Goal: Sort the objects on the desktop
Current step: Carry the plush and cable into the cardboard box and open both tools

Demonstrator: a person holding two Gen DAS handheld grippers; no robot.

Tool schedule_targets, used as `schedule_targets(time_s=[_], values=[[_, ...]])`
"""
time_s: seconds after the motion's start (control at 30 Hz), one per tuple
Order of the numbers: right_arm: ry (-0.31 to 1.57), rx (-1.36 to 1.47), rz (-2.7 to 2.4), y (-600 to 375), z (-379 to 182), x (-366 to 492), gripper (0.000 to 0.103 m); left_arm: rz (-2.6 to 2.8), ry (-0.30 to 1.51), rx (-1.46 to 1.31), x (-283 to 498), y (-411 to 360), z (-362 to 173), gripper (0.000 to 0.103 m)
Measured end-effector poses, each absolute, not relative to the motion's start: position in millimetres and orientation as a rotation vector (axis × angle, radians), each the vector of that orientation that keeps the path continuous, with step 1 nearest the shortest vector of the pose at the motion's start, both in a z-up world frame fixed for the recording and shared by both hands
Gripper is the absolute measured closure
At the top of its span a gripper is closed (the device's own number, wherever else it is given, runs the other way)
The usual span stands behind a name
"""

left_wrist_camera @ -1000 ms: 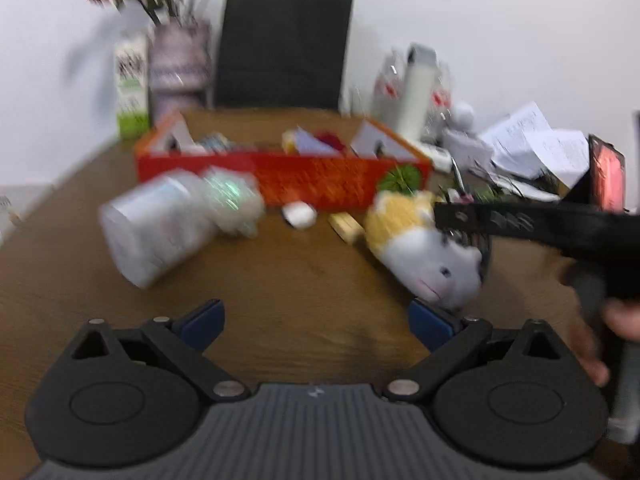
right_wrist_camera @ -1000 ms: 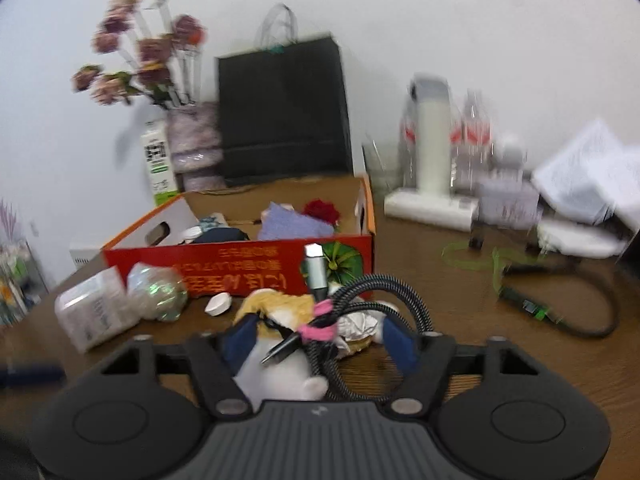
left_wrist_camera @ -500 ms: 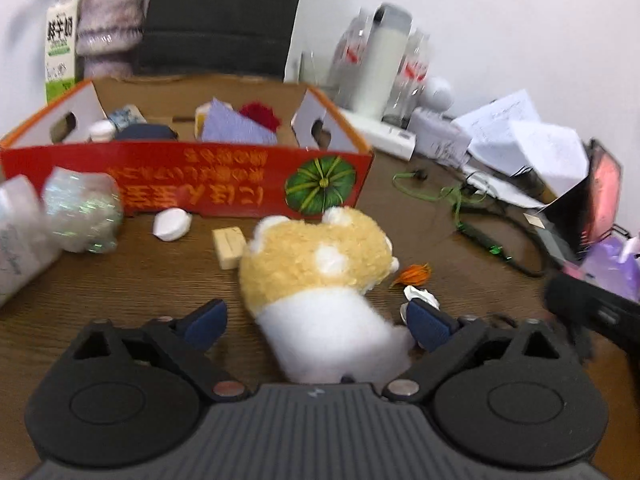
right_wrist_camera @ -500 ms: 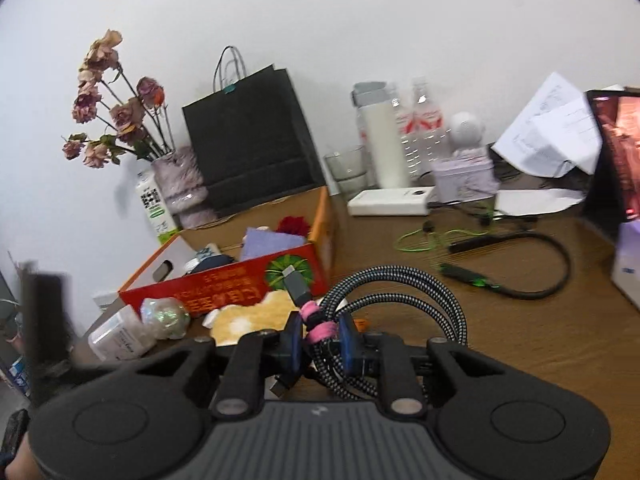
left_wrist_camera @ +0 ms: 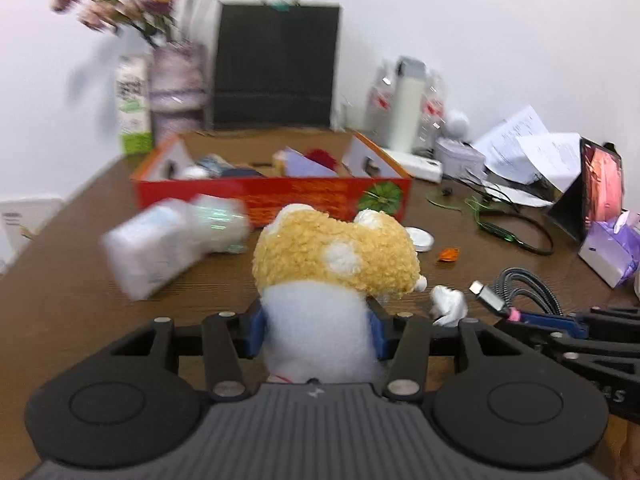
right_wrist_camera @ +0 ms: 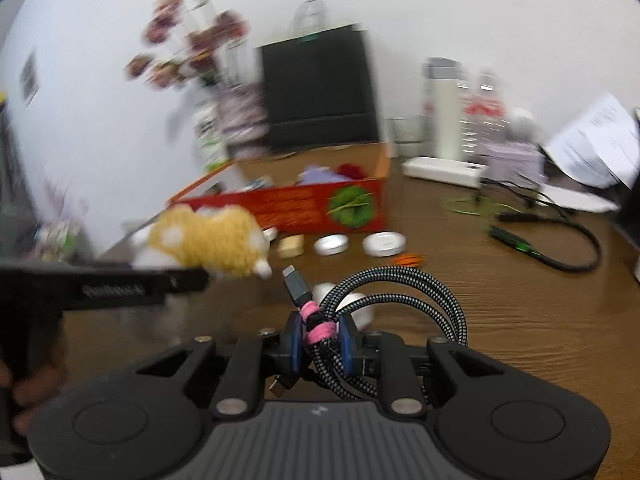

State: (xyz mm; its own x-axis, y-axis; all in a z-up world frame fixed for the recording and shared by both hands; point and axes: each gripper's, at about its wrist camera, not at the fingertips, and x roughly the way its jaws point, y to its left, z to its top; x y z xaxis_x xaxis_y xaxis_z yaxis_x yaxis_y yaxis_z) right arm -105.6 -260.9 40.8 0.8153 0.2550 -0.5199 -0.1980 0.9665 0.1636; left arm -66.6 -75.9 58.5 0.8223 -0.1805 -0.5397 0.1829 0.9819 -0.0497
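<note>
Room: plain white wall behind a brown wood table [left_wrist_camera: 80, 288], pretty cluttered tbh.
Back of table: black paper bag [left_wrist_camera: 276, 68] upper centre, blurry dried flowers [left_wrist_camera: 136, 4] upper left, bottles [left_wrist_camera: 404, 104] and loose papers [left_wrist_camera: 520, 140] off to the right.
Box: red cardboard box [left_wrist_camera: 320, 196] sat mid-frame in the left wrist view, already had bits and pieces in it.
Left tool [left_wrist_camera: 316, 332]: jaws had just been closing in, and the blue pads were pinched onto the white belly of the plush toy [left_wrist_camera: 336, 256]. Toy was bottom centre, just in front of the box.
Right tool [right_wrist_camera: 320, 340]: clamped tight on the braided cable [right_wrist_camera: 400, 300] right at its pink tie, bottom centre of the right wrist view, coil sticking out to the right.
Loose stuff: two round tins [right_wrist_camera: 332, 245] and a small wooden block [right_wrist_camera: 291, 246] lay on the table just in front of the box.
Left of the toy: a white pack [left_wrist_camera: 152, 252], too blurred to tell more.
</note>
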Motion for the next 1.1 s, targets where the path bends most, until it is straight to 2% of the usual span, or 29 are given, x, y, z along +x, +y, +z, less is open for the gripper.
schedule_targets(time_s=[0.2,0.4,0.53,0.63,0.77,0.93,1.0,1.03,1.1], values=[[0.523,0.043,0.307,-222,62,-122,0.085,-0.182,0.553,-0.041,-97,-48,69,0.053],[0.484,0.023,0.28,-219,98,-112,0.085,-0.22,0.49,-0.105,-68,-14,109,0.053],[0.402,-0.006,0.277,-224,140,-71,0.085,-0.219,0.481,-0.1,7,6,151,0.053],[0.395,-0.011,0.283,-223,163,-11,0.085,-0.243,0.507,-0.026,81,-2,166,0.053],[0.494,-0.023,0.282,-208,158,96,0.085,-0.183,0.658,0.012,185,-24,143,0.053],[0.737,0.01,0.278,-193,111,213,0.085,-0.147,0.821,-0.014,278,-42,100,0.052],[0.802,0.004,0.259,-189,92,240,0.085,-0.128,0.845,-0.048,300,-45,87,0.048],[0.828,0.0,0.24,-189,82,250,0.085,-0.103,0.839,-0.053,306,-48,83,0.043],[0.876,0.017,0.23,-192,67,265,0.083,-0.101,0.812,-0.026,307,-55,80,0.023]])
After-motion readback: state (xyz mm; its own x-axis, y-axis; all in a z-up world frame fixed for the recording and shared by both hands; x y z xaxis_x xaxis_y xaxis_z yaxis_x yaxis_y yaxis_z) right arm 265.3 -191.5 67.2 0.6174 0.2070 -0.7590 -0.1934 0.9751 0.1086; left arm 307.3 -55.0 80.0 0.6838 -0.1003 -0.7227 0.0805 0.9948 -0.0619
